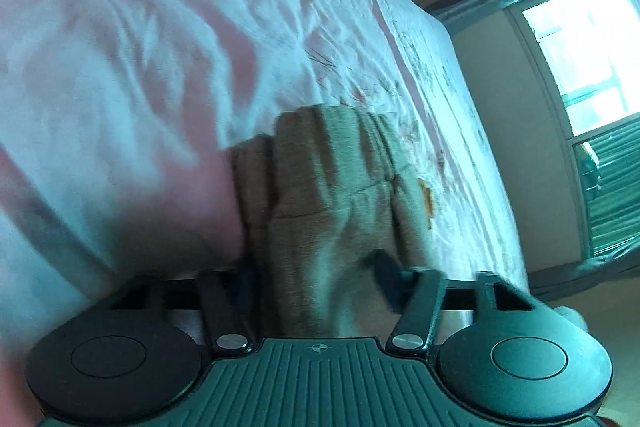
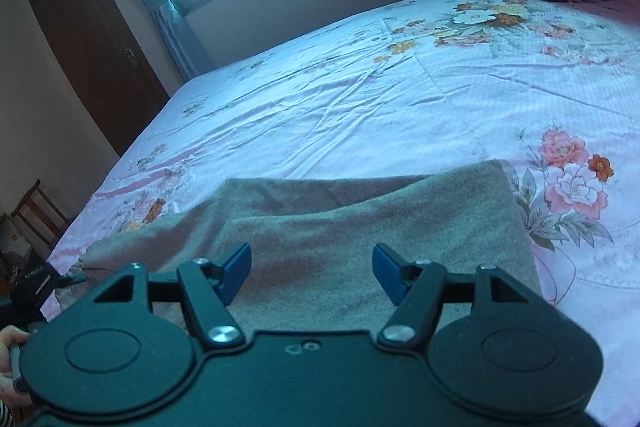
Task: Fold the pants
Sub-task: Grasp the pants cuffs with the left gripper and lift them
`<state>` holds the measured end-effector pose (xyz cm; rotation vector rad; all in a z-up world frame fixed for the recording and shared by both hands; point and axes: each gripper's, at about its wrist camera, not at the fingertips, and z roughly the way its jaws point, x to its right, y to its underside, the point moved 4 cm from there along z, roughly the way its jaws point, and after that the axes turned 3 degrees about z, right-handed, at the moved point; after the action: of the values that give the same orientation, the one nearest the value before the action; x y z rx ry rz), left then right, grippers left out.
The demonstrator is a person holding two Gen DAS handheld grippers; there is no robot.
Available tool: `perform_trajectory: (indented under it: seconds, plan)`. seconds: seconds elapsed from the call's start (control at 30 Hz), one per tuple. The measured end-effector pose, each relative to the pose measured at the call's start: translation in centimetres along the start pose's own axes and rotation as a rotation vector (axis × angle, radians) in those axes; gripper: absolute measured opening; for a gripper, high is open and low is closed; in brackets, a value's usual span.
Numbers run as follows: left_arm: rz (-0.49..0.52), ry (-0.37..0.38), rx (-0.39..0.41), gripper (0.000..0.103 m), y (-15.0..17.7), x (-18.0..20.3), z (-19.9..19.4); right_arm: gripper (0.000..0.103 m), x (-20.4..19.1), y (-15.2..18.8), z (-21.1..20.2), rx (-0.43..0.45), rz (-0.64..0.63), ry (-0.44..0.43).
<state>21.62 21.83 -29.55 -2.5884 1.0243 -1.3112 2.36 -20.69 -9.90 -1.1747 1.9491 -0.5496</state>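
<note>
The pants (image 1: 320,195) lie bunched on the bed sheet (image 1: 140,47), rising straight ahead between the fingers of my left gripper (image 1: 316,279). Its jaws are partly closed around that thick fold; whether the pads already press I cannot tell. My right gripper (image 2: 312,273) hovers half open over the flat part, gripping nothing. The cloth looks soft, fleecy and limp, so I would pinch several layers near an edge, not the middle.

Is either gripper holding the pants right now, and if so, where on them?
The left gripper has bunched grey pants fabric between its fingers, apparently at an edge; the blur hides whether they press. The right gripper is open above the pants, holding nothing.
</note>
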Motion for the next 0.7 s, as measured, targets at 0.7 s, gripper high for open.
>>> perform_trajectory:
  seconds: [0.7]
  plan:
    - [0.207, 0.082, 0.076, 0.024, 0.0, 4.0, -2.6, 0.06, -3.5, 1.9, 3.8, -0.069, -0.217, 0.055]
